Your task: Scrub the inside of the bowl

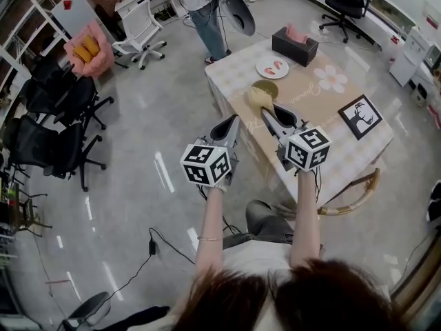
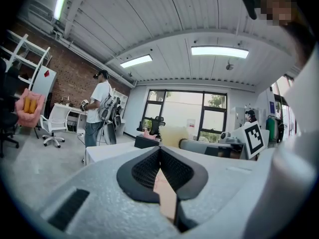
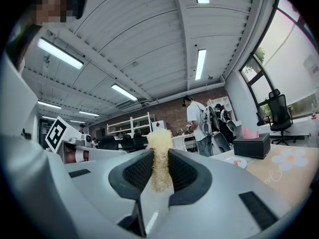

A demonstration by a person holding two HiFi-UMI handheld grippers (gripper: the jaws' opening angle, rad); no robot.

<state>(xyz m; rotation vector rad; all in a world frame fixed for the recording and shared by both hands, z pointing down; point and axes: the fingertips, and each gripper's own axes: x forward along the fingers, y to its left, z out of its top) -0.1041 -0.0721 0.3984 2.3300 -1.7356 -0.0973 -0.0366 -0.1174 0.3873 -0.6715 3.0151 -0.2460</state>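
The head view looks steeply down from above the person's own hair onto the left gripper, the right gripper, the floor and the table. Each gripper view sits close behind its own jaws, tilted slightly upward. The left faces the windows, the right the brick wall. All three views share the black tissue box and the standing person.

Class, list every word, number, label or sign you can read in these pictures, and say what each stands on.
Nothing reads clearly.
Cursive word on the tablecloth, beside its flower print: too blurred to read.
Marker cubes: square patterns only, no letters.
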